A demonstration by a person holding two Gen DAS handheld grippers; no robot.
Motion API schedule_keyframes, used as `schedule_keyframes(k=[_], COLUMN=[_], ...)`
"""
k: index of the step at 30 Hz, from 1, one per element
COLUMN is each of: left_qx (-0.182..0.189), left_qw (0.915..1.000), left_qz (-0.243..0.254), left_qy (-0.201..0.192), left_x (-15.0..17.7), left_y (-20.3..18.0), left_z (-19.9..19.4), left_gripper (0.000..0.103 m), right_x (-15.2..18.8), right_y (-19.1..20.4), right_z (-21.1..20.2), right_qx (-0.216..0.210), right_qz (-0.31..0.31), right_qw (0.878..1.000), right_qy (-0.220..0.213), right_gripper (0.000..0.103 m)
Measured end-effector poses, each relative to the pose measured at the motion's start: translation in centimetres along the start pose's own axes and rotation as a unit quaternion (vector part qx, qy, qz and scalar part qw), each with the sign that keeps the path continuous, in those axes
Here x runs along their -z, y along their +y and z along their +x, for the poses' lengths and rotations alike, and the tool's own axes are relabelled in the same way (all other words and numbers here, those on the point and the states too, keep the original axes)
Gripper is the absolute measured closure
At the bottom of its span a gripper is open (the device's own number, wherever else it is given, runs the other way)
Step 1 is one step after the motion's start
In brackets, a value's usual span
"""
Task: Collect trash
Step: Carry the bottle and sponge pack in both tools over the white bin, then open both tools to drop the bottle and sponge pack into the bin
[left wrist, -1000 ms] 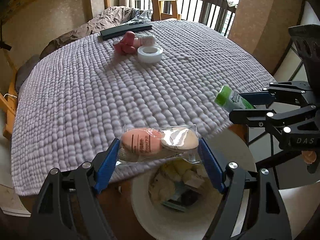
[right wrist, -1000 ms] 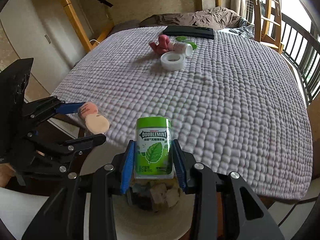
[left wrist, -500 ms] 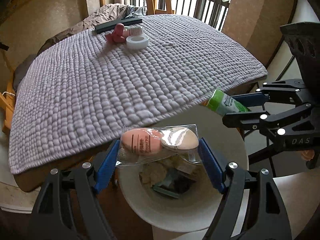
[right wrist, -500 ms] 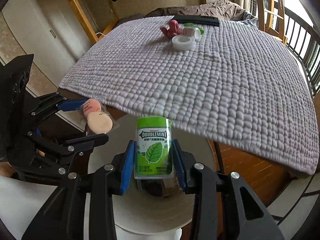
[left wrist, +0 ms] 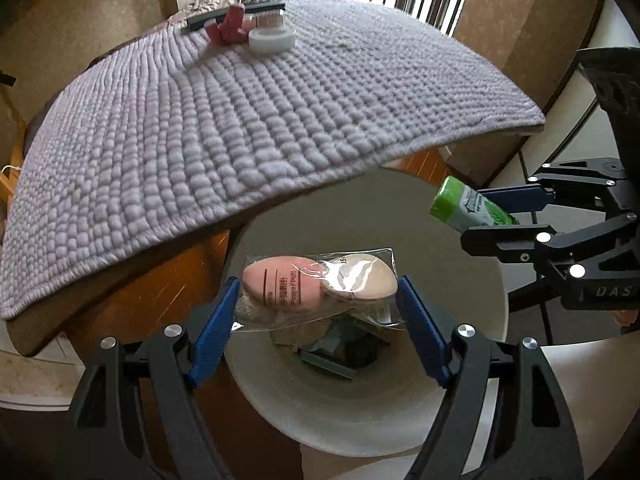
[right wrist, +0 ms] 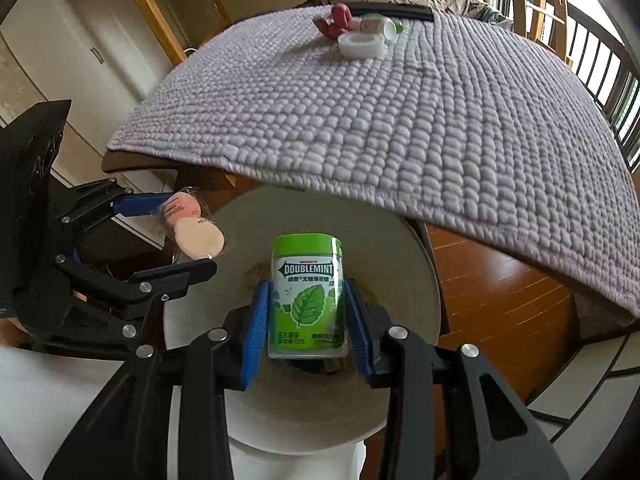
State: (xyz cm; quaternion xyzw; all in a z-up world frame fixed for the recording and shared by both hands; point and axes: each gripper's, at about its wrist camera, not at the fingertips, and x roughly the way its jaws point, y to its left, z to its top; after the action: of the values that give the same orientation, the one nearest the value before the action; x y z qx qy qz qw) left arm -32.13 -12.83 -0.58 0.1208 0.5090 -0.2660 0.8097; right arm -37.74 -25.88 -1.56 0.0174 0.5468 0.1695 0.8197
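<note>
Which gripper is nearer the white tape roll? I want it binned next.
Neither clearly: both the left gripper and right gripper hold items over the trash bin, far from the tape roll.

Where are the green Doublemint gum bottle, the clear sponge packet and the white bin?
Green Doublemint gum bottle (right wrist: 307, 296), right wrist view, front label.
Clear plastic packet of makeup sponges (left wrist: 318, 286), left wrist view, middle.
Round white bin (left wrist: 360, 428), left wrist view, near rim.

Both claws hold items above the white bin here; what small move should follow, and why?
Probably open both claws. The left claw holds the bagged finger puffs and the right claw holds the Doublemint bottle, each directly over the open trash bin, so releasing should drop them in.
</note>
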Motion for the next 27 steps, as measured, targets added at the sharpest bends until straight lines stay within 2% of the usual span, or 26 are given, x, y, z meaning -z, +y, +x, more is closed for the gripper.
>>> schedule_keyframes(k=[22,27], left_qx=[-0.018,-0.019], left_qw=[0.9987,0.9985], left_qz=[-0.019,-0.016], left_qy=[0.043,0.048], left_x=[2.6,3.2], left_y=[0.7,1.0], left_z=[4.8,5.8], left_gripper=[0.023,0.023], right_x=[0.2,1.4], right_y=[0.2,1.2], right_z=[4.3,5.2], right_qx=[0.009,0.012], right_qz=[0.020,0.020], right_qw=[0.999,0.999], right_qy=[0.026,0.029], right_gripper=[0.066,0.066])
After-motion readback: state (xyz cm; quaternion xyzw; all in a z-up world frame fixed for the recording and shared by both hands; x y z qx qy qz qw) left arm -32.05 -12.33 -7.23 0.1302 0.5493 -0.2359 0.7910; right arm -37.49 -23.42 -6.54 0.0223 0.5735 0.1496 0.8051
